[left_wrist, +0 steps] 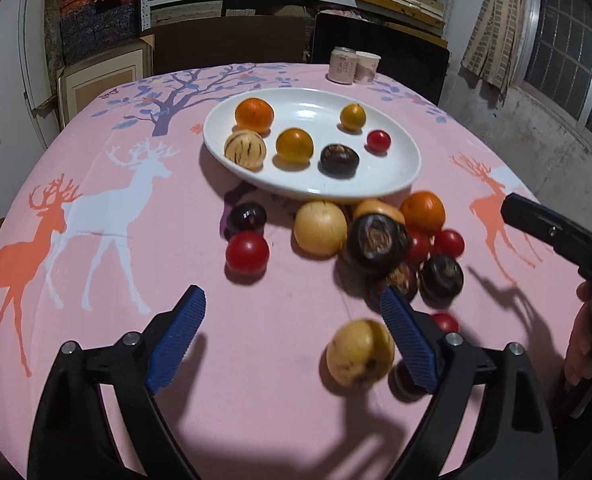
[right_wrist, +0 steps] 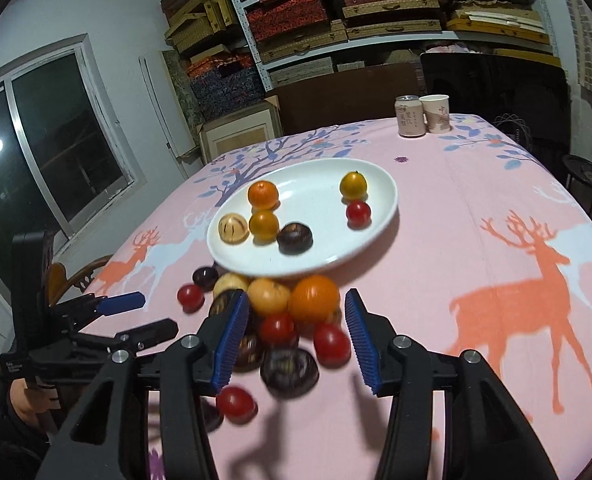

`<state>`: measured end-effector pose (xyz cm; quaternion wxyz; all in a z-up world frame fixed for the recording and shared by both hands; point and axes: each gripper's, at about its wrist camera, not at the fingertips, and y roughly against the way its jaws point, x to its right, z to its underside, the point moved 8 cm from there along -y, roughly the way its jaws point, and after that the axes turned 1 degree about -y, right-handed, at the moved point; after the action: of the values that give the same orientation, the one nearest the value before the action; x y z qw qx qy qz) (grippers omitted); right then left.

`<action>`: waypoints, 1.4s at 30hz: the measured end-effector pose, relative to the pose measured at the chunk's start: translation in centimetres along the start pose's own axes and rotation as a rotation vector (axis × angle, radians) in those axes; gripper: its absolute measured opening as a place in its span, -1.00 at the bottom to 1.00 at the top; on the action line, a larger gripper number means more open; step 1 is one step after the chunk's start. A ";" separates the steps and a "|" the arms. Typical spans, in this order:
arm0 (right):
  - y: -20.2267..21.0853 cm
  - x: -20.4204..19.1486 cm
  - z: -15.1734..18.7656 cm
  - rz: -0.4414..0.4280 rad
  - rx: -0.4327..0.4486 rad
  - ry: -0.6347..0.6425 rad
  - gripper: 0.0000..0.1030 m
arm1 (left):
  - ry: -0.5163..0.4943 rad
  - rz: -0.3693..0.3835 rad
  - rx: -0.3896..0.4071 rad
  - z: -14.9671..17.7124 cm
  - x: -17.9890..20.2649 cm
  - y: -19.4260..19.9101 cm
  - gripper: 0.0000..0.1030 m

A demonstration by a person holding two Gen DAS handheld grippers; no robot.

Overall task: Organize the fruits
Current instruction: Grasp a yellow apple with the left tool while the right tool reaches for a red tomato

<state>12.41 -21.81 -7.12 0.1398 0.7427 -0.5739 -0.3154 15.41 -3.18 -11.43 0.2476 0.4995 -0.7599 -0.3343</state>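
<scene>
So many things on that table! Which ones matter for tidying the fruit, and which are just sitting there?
Part of the job:
- white plate with six fruits on it
- loose fruit pile on the cloth
- left gripper, right gripper, both open

Just lying about:
- drink can
- paper cup

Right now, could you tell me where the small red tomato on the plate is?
The small red tomato sits on the right side of the white plate, just below the small yellow fruit and right of the dark fruit.

Left gripper (left_wrist: 292,328) — right gripper (right_wrist: 294,322) — agape
</scene>
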 end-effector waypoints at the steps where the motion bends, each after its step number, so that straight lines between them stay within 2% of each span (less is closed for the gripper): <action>1: 0.5 -0.2 0.6 0.001 0.001 0.003 -0.02 | -0.016 -0.017 0.006 0.6 0.2 0.2 0.72; 4: 1.3 -0.6 2.0 -0.007 -0.003 -0.002 -0.02 | -0.013 -0.026 0.030 1.3 0.6 0.8 0.72; 7: 1.7 -0.8 2.9 -0.001 -0.018 -0.004 -0.02 | -0.011 0.020 0.023 1.6 1.7 1.0 0.58; 10: 2.2 -0.7 3.0 0.012 -0.014 -0.001 -0.02 | -0.047 0.012 0.015 1.9 2.9 0.7 0.54; 13: 2.6 -0.4 3.0 0.018 -0.010 -0.009 -0.02 | -0.029 0.046 -0.037 2.4 3.3 -0.6 0.25; 15: 2.7 -0.3 3.1 0.022 -0.010 -0.009 -0.02 | -0.002 0.046 -0.043 2.6 2.8 -1.2 0.05; 16: 2.7 -0.3 3.2 0.023 -0.009 -0.008 -0.02 | 0.016 0.079 -0.050 2.6 2.7 -1.4 -0.06; 17: 2.7 -0.3 3.2 0.025 -0.009 -0.005 -0.02 | 0.025 0.106 -0.049 2.6 2.7 -1.4 -0.26; 20: 2.2 -0.6 3.7 0.016 -0.030 0.010 -0.02 | 0.034 0.098 -0.020 2.6 2.6 -1.0 -0.27; 23: 1.4 -1.7 4.5 -0.024 -0.070 0.046 -0.02 | 0.083 0.125 0.042 2.0 1.8 0.0 -0.26; 26: 0.7 -3.5 5.6 -0.065 -0.116 0.104 -0.03 | 0.113 0.111 0.057 1.8 1.2 0.2 -0.26; 30: -0.9 -5.0 7.1 -0.061 -0.181 0.153 -0.19 | 0.106 0.089 0.078 1.7 1.2 0.6 -0.26; 42: -3.4 -4.8 6.7 -0.078 -0.233 0.046 -0.21 | 0.113 0.113 0.084 1.8 1.1 0.8 -0.26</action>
<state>10.12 -15.18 -12.71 0.2258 0.7503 -0.5005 -0.3682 13.27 -3.56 -11.95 0.2873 0.4838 -0.7850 -0.2592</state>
